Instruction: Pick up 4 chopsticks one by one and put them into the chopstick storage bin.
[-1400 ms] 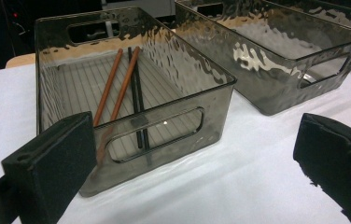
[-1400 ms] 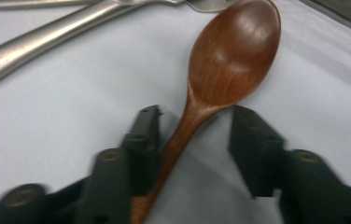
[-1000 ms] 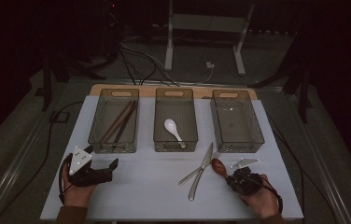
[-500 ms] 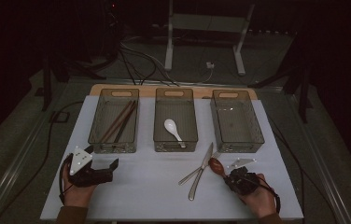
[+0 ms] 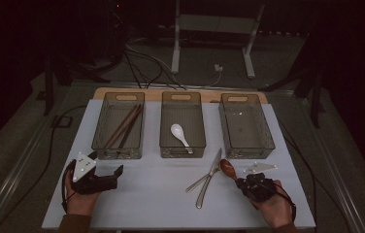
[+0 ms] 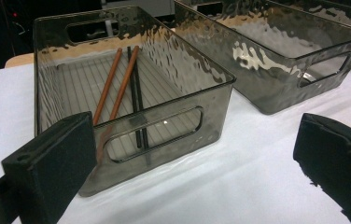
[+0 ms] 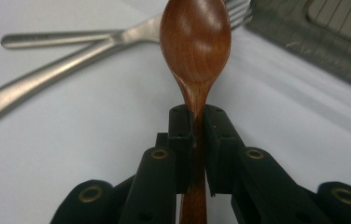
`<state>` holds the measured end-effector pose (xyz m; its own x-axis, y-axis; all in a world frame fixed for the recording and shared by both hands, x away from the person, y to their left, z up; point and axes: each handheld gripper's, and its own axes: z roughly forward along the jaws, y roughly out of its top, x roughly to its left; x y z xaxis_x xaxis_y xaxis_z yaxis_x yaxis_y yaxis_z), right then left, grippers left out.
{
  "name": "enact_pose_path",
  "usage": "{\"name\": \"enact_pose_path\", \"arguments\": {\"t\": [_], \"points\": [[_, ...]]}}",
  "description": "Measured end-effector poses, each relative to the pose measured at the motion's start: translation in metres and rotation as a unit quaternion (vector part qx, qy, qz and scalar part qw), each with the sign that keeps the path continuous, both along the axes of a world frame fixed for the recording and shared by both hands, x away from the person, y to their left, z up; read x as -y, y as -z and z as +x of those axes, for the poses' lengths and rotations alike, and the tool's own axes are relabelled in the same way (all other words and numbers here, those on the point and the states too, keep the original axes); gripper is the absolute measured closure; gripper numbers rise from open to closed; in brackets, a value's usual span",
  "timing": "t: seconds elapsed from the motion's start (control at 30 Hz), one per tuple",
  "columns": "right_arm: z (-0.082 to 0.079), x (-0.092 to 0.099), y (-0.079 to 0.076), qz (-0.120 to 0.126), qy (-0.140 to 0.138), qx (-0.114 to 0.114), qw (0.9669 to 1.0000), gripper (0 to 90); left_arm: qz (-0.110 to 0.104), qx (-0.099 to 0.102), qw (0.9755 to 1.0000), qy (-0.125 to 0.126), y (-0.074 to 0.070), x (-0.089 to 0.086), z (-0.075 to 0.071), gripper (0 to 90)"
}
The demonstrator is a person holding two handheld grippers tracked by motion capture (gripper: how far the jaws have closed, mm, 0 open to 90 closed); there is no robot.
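Pinching the wooden spoon (image 7: 196, 44) by its handle, right gripper (image 7: 195, 122) jaws; left gripper (image 6: 197, 154) jaws spread.

Three bins stand in a row along the far edge of the table (image 5: 137, 204): left bin (image 5: 119, 125), middle bin (image 5: 182, 124), right bin (image 5: 246, 125), with narrow gaps between them. Near edge, centre, is open. A crossed fork (image 5: 201, 180) and knife (image 5: 209, 178) block the near-right stretch, just left of the right gripper (image 5: 241, 182).
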<state>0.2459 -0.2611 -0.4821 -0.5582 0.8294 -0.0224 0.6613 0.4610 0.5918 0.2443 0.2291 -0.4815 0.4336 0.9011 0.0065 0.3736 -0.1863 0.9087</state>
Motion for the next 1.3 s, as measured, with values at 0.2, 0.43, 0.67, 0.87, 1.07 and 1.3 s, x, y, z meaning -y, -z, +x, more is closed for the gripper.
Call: {"name": "enact_pose_path", "arguments": {"t": [0.2, 0.43, 0.67, 0.87, 1.07, 1.3], "points": [[0.002, -0.004, -0.009, 0.007, 0.0, 0.017, 0.9998, 82.7, 0.0, 0.0, 1.0, 0.0, 0.0, 0.0, 0.0, 0.7], [0.009, -0.011, -0.019, 0.011, -0.002, 0.035, 0.9993, 82.7, -0.001, 0.001, 1.0, 0.0, 0.0, -0.001, 0.0, 0.7], [0.018, -0.018, -0.028, 0.027, 0.0, 0.051, 0.9983, 82.6, -0.001, 0.0, 1.0, 0.0, 0.0, -0.001, 0.0, 0.7], [0.028, -0.03, -0.038, 0.037, -0.003, 0.064, 0.9972, 82.7, -0.001, 0.0, 1.0, 0.0, 0.0, -0.001, 0.0, 0.7], [0.04, -0.044, -0.049, 0.045, -0.009, 0.076, 0.9961, 82.7, -0.003, 0.001, 1.0, -0.001, 0.0, -0.002, 0.0, 0.6], [0.051, -0.057, -0.055, 0.047, -0.012, 0.083, 0.9954, 82.7, -0.003, 0.001, 1.0, 0.0, 0.0, -0.003, 0.0, 0.6]]}}
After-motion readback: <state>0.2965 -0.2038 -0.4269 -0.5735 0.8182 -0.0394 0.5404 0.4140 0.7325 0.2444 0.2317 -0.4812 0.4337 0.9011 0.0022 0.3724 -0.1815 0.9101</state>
